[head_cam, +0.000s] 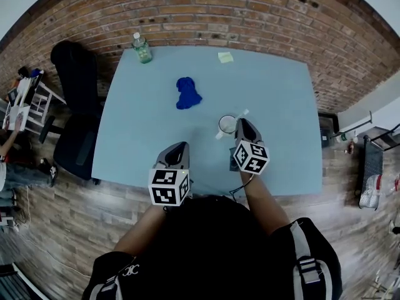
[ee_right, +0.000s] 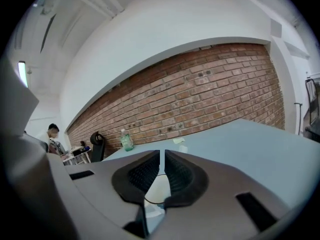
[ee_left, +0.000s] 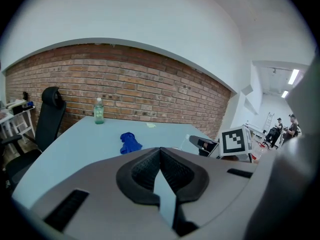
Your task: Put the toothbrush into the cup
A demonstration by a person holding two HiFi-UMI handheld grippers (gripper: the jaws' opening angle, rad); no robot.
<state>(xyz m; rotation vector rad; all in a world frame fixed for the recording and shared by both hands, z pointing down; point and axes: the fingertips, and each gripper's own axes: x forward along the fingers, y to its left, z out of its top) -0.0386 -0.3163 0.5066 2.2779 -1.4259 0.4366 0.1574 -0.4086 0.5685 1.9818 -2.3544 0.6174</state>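
Observation:
A white cup point(head_cam: 226, 125) stands on the light blue table point(head_cam: 281, 117), right of the middle. The white toothbrush point(head_cam: 242, 114) leans slanted in the cup, with its ends sticking out past the rim on both sides. My right gripper point(head_cam: 241, 123) is shut and empty, its tips right beside the cup's right side. In the right gripper view point(ee_right: 162, 153), the cup's rim point(ee_right: 156, 190) shows just beneath the closed pads. My left gripper point(head_cam: 181, 146) hangs shut and empty over the table's near edge, left of the cup. Its pads meet in the left gripper view point(ee_left: 160, 150).
A crumpled blue cloth point(head_cam: 187, 94) lies behind the cup toward the middle. A clear bottle point(head_cam: 142, 47) and a yellow note point(head_cam: 225, 57) sit at the far edge by the brick wall. A black office chair point(head_cam: 78, 105) stands left of the table.

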